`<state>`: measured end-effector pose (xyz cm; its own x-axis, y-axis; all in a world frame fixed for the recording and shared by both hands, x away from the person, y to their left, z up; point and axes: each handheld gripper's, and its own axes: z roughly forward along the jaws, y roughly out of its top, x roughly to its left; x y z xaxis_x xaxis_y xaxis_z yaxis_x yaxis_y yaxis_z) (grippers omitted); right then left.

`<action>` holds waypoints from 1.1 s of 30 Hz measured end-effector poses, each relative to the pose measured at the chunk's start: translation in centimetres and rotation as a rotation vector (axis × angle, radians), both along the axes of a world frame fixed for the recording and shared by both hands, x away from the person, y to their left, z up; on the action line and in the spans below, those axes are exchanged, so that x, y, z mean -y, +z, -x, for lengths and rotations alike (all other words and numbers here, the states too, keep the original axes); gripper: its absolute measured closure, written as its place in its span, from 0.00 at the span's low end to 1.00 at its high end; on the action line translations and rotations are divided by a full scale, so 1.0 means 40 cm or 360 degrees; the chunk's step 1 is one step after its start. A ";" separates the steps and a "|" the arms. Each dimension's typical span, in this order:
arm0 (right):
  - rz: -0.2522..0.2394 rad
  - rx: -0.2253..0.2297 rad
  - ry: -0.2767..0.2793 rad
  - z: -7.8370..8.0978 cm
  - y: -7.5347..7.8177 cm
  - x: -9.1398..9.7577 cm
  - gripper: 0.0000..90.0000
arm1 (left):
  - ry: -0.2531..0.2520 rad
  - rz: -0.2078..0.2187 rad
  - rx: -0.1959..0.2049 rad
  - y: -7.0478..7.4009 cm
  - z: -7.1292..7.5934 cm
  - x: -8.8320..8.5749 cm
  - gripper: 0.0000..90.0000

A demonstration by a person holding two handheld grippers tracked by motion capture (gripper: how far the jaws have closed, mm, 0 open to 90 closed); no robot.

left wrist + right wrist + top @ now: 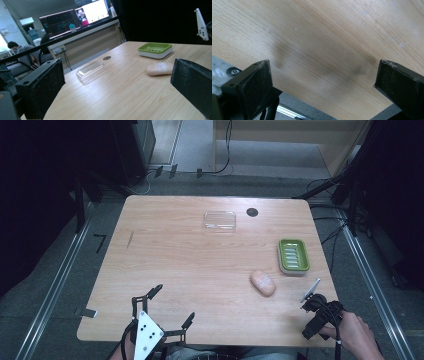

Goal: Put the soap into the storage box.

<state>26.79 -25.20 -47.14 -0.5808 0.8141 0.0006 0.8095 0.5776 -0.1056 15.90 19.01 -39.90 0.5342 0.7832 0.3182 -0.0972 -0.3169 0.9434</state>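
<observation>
A pinkish bar of soap (263, 283) lies on the wooden table (190, 265) right of centre, with a green soap dish (293, 255) just beyond it and a clear plastic lid (219, 220) at the back. My left gripper (172, 306) hovers at the front edge, open and holding nothing. Its own view looks level across the wood, between its jaws (117, 87), to the lid (90, 71), the soap (160, 68) and the dish (155, 50). My right gripper (316, 316) is at the front right corner, tipped down at bare wood, its jaws (322, 82) wide apart and empty.
A small dark round hole (252, 212) sits in the tabletop beside the lid. Metal rails (60, 280) run along both sides of the table on the floor. The table's edge and the floor below (294, 105) appear between the right jaws. Desks and screens (75, 17) stand far behind.
</observation>
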 end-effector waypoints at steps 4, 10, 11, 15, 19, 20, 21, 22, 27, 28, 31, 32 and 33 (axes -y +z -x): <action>-0.0004 0.0010 0.0008 0.000 0.001 0.000 0.01 | 0.0016 0.0020 0.0002 0.002 -0.002 -0.003 0.00; -0.0012 0.0032 0.0017 -0.005 0.009 -0.005 0.01 | 0.0041 0.0168 -0.0019 0.007 0.000 -0.016 0.00; -0.0012 0.0032 0.0017 -0.005 0.009 -0.005 0.01 | 0.0041 0.0168 -0.0019 0.007 0.000 -0.016 0.00; -0.0026 0.0045 0.0031 -0.001 0.016 -0.014 0.01 | -0.0014 0.0108 -0.0024 0.005 0.001 -0.007 0.00; -0.0039 0.0065 0.0049 -0.003 0.026 -0.028 0.01 | -0.0006 0.0109 -0.0031 0.004 -0.003 -0.006 0.00; -0.0048 0.0069 0.0059 -0.003 0.027 -0.029 0.01 | -0.0014 0.0108 -0.0033 0.004 -0.004 -0.005 0.00; -0.0052 0.0064 0.0067 -0.004 0.029 -0.032 0.01 | -0.0023 0.0098 -0.0032 0.004 -0.005 -0.004 0.00; -0.0056 0.0072 0.0064 -0.003 0.030 -0.035 0.01 | -0.0029 0.0096 -0.0031 0.003 -0.006 -0.003 0.00; -0.0059 0.0079 0.0071 -0.007 0.039 -0.047 0.01 | -0.0004 0.0112 -0.0028 0.003 -0.005 -0.007 0.00; -0.0065 0.0088 0.0075 -0.008 0.040 -0.050 0.01 | 0.0012 0.0135 -0.0025 0.005 -0.003 -0.011 0.00; -0.0060 0.0098 0.0090 -0.015 0.049 -0.064 0.01 | 0.0017 0.0137 -0.0024 0.006 -0.002 -0.010 0.00; -0.0058 0.0100 0.0096 -0.018 0.053 -0.070 0.01 | 0.0010 0.0131 -0.0027 0.005 -0.001 -0.008 0.00; -0.0054 0.0099 0.0105 -0.022 0.056 -0.077 0.01 | 0.0010 0.0131 -0.0027 0.005 -0.001 -0.008 0.00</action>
<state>27.65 -22.12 -44.89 -0.6330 0.7741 -0.0104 0.7739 0.6323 -0.0358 15.95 19.33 -39.68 0.5339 0.8097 0.2436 -0.0794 -0.2388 0.9678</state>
